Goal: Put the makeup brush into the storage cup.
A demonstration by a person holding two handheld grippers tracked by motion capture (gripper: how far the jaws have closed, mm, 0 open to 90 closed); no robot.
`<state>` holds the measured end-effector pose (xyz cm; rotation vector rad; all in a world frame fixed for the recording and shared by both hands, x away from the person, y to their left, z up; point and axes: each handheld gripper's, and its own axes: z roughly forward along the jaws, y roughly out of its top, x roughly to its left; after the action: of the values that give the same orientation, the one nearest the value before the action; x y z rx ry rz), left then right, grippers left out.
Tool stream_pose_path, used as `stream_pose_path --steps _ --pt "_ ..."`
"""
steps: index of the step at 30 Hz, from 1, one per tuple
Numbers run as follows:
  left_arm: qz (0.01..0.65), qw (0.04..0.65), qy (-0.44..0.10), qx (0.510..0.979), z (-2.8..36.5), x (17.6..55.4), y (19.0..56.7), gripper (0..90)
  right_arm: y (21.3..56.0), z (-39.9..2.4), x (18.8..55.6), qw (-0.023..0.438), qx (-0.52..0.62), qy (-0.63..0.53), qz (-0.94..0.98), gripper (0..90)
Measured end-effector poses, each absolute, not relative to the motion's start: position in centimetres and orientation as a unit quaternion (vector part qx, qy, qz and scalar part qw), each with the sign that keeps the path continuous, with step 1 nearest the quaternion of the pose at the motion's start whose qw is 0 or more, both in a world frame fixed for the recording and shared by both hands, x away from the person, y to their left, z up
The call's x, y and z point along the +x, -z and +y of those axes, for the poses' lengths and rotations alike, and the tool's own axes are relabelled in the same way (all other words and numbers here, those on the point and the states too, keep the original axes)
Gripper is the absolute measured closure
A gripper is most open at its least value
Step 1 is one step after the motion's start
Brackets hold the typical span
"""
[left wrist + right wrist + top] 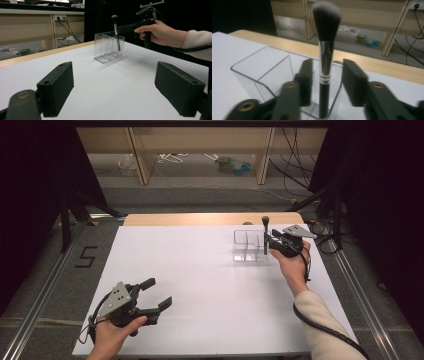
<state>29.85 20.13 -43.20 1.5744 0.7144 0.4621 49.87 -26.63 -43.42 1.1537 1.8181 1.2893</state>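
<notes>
A make-up brush (325,57) with a black handle, silver ferrule and dark bristles stands upright in the right-hand compartment of a clear plastic organiser (262,72). My right gripper (325,72) is open, one jaw on either side of the handle, with a gap on both sides. In the high view the brush (265,232) and organiser (247,247) are at the table's far right, and the right gripper (267,242) reaches them from the right. My left gripper (157,292) is open and holds nothing, low over the near left of the white table (200,270). The left gripper view shows its own jaws (122,87) wide apart and the organiser (107,47) farther off.
A wooden strip (210,218) runs along the table's far edge. Beyond it stand light wooden shelves (200,150) with cables and small items on the floor. Metal rails (45,290) flank the table, and a "5" (86,256) is marked on the floor at left.
</notes>
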Motion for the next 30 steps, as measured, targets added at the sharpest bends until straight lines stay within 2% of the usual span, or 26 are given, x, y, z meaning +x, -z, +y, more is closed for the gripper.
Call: stream_pose_path --steps 3,15,19,30 --pt "0.311 0.626 -0.201 0.686 20.1 29.8 43.2 15.2 43.1 -26.7 49.6 0.306 0.448 -0.494 0.679 44.9" --pt "0.314 0.623 -0.203 0.687 20.2 29.9 43.2 15.2 41.8 -27.2 48.8 0.284 0.434 -0.505 0.690 25.9" --pt "0.315 0.621 -0.205 0.688 20.2 29.9 43.2 15.2 41.5 -27.1 48.5 0.272 0.422 -0.511 0.697 22.3" --pt "0.324 0.622 -0.201 0.684 20.2 29.9 43.3 15.2 41.0 -26.6 46.7 0.253 0.388 -0.513 0.723 19.3"
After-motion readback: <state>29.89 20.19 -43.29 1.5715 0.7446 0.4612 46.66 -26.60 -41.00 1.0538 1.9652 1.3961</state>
